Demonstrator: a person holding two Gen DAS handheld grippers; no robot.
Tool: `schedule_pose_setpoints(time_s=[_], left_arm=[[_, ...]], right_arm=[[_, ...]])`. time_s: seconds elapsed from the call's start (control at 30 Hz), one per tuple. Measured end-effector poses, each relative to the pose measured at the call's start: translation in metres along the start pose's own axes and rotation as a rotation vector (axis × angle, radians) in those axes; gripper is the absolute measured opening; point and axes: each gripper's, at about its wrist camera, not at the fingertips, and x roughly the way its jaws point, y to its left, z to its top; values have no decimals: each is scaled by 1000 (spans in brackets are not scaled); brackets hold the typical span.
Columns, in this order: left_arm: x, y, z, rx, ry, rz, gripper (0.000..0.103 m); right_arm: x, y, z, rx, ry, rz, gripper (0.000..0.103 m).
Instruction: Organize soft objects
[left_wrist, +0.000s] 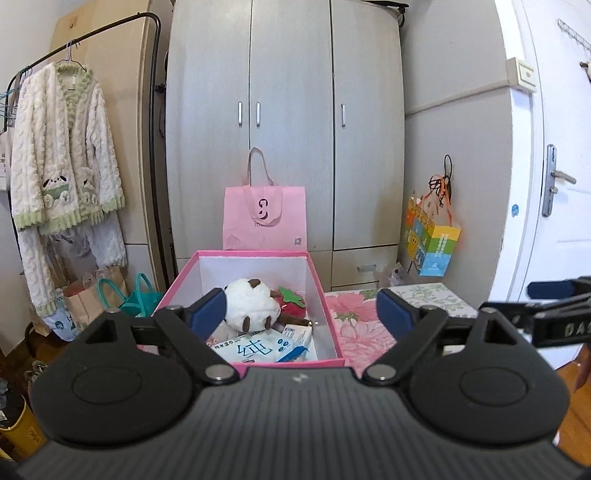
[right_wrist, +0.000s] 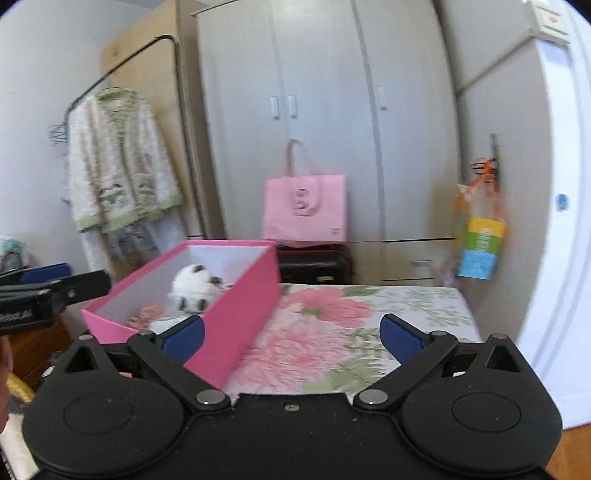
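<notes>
A pink box (left_wrist: 325, 295) stands on a floral-covered table (left_wrist: 351, 325). Inside lie a white plush with brown patches (left_wrist: 251, 302), a red strawberry plush (left_wrist: 293, 301) and a wet-wipes pack (left_wrist: 258, 349). My left gripper (left_wrist: 301, 312) is open and empty, held just above the box's near edge. My right gripper (right_wrist: 291, 334) is open and empty, over the floral cloth (right_wrist: 332, 332) beside the box (right_wrist: 236, 317); the white plush (right_wrist: 194, 288) shows inside. The right gripper also shows at the right edge of the left wrist view (left_wrist: 554, 302).
A pink paper bag (left_wrist: 264, 216) stands behind the box against a grey wardrobe (left_wrist: 288, 110). A colourful bag (left_wrist: 432, 240) hangs at the right. A fleece jacket (left_wrist: 62, 147) hangs on a rack at the left. A white door (left_wrist: 554, 147) is at the right.
</notes>
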Motion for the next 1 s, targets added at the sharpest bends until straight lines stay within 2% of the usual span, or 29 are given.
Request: schedule_pose_setpoints(time_s=[0.13,0.33,0.53,0.7,1.0], left_arm=[[4,-3,-4,-6,14,0,102],[6,-3,-12,-44,38,2,103],[2,-3,-16,-60,48,-30,103],[-4,-8,-20,-49,21,-5,103],[-6,-7,-22,-43,31,43,103]], right_arm=[[-10,-4,-2,21,-10,-33,103],[-29,0,-5,18,-87,-182,103],[-40,0,-10,8,-70,-190,102],[-42,2,-15,-3,-52,-186,102],[-42,1,-22,10,-23,-189,102]])
